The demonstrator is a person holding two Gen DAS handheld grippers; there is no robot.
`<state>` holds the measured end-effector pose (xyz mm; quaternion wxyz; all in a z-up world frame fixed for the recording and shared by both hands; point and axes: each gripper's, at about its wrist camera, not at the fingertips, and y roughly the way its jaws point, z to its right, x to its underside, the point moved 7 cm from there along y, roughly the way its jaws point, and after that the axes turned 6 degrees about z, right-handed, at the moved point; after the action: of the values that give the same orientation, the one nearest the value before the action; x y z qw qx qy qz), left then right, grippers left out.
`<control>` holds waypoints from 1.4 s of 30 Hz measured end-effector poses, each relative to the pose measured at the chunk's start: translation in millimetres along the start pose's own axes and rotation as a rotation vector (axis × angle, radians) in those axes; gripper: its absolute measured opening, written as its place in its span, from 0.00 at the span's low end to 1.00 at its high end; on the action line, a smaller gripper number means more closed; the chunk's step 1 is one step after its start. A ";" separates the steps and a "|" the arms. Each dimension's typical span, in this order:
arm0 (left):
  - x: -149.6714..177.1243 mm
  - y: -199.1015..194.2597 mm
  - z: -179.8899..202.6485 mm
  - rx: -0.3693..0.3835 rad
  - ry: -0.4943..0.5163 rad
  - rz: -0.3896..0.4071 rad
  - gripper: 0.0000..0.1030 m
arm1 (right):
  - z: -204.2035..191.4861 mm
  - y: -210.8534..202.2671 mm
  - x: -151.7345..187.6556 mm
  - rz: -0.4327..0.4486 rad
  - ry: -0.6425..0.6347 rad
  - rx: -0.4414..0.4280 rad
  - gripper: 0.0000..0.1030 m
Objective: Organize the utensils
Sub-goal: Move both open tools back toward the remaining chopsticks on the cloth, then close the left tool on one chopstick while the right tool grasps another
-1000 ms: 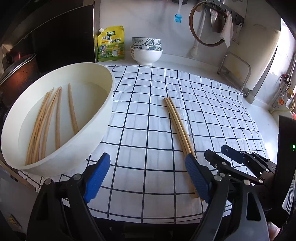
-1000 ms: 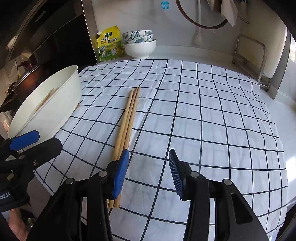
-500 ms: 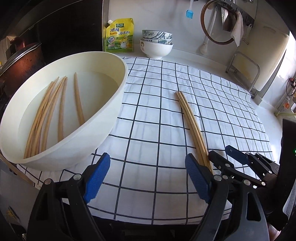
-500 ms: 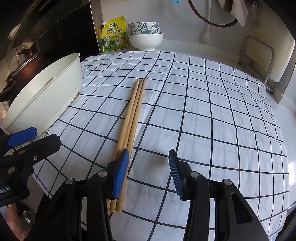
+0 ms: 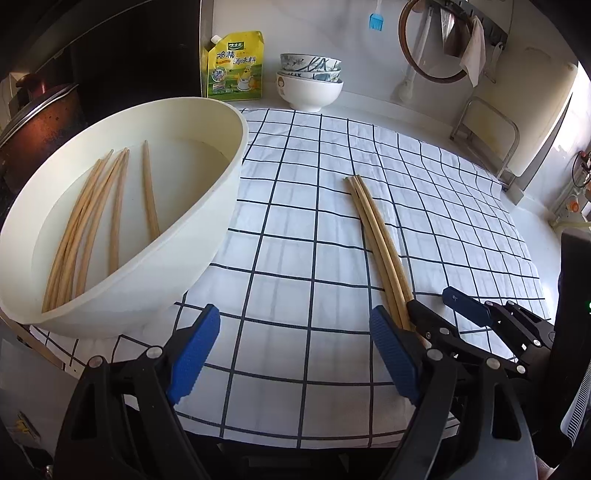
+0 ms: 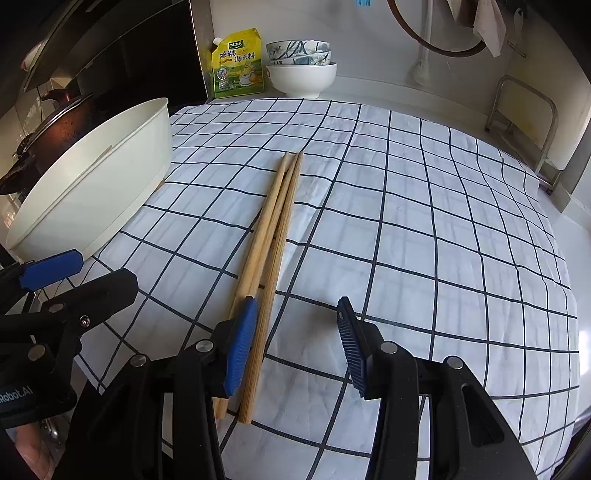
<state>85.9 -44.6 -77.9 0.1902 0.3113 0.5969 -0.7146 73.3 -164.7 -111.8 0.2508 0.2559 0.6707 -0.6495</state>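
Fingers of both grippers, left [image 5: 295, 350] and right [image 6: 295, 345], stand apart, empty, over the table's near edge; chopsticks [image 6: 275, 236] lie beside the bowl [image 5: 207, 236].

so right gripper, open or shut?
Open. The right gripper has bare cloth between its pads; the chopsticks lie by the left pad, ungripped.

Black gripper [image 6: 295, 332] frames, ribbed blue pads [image 6: 242, 347], silver screws

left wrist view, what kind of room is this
Most likely a home kitchen counter. A lidded pot sits at the left, stacked bowls and a seasoning pouch stand against the wall, and a silicone brush hangs above.
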 end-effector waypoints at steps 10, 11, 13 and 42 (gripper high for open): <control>3.7 6.3 9.8 0.015 0.013 -0.016 0.79 | 21.9 -3.7 1.2 0.021 0.024 0.038 0.29; 4.4 8.1 12.1 0.019 0.016 -0.021 0.79 | 25.2 -4.7 1.6 0.023 0.035 0.034 0.26; 5.5 11.1 17.2 0.028 0.021 -0.029 0.79 | 32.2 -6.5 2.8 0.021 0.065 0.020 0.19; 18.3 39.3 44.9 -0.021 0.113 -0.077 0.79 | 71.3 -27.1 19.1 0.043 0.168 0.021 0.17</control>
<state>87.9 -94.8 -114.9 0.1319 0.3258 0.6258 -0.6963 41.3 -236.3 -106.6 0.2050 0.3263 0.6770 -0.6271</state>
